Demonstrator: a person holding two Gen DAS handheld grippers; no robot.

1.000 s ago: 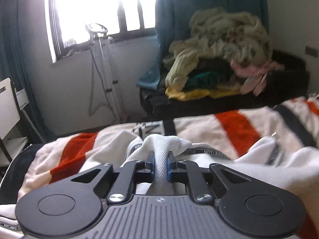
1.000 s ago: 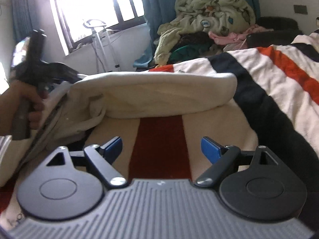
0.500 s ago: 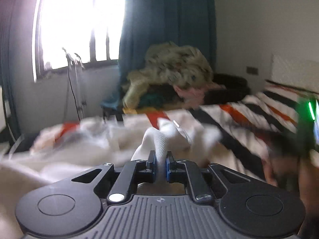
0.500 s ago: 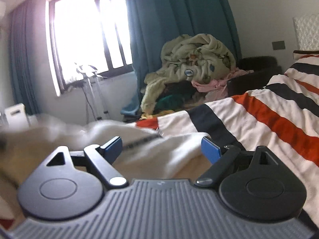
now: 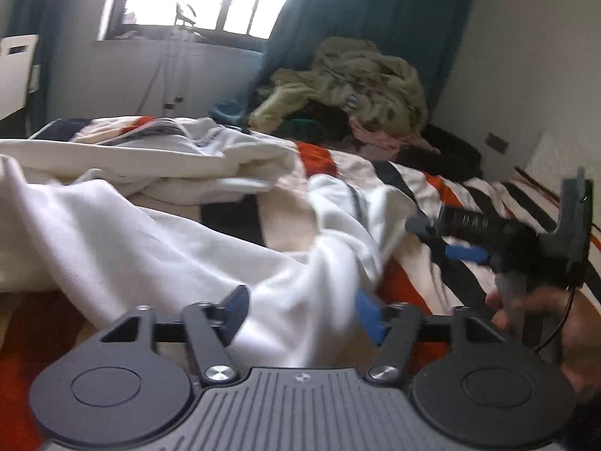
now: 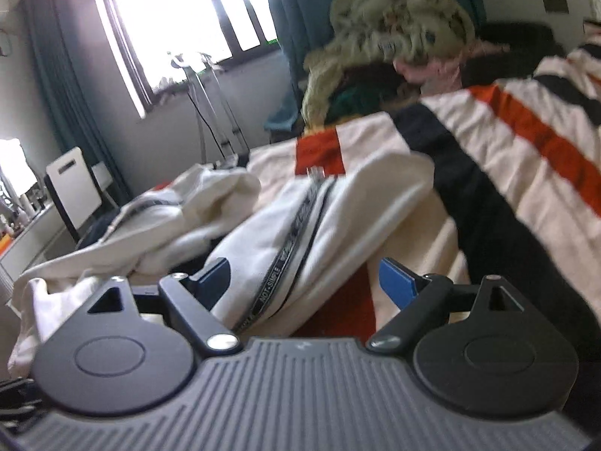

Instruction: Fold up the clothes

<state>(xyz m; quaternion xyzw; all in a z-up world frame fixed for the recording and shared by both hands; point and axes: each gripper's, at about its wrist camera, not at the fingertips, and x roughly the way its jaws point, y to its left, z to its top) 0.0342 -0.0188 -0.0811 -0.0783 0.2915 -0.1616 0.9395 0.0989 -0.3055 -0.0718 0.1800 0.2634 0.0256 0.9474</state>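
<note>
- The white cotton garment with a black printed band [image 5: 157,248] lies rumpled across the near part of the bed, on the orange, black and cream striped blanket [image 6: 526,143].
- The left gripper [image 5: 300,310] has its jaws spread wide, white cloth lying loose between them and pinched by neither side.
- The right gripper [image 6: 304,276] is likewise spread; the banded edge of the garment runs between its jaws ungripped. In the left wrist view it sits to the right, just beside the cloth's far edge.
- Risk: with neither gripper holding, the cloth may slump and lose whatever crease it has; a re-grasp could catch two layers, or the blanket beneath, and drag the fold askew.
- Risk: both views are blurred, so an edge could be misjudged.
- Readable writing: the band shows "NOT-SIMPLE" [image 6: 271,287]; further lettering is too smeared to read.
- A heap of olive-yellow laundry [image 5: 349,82] sits at the far end.
</note>
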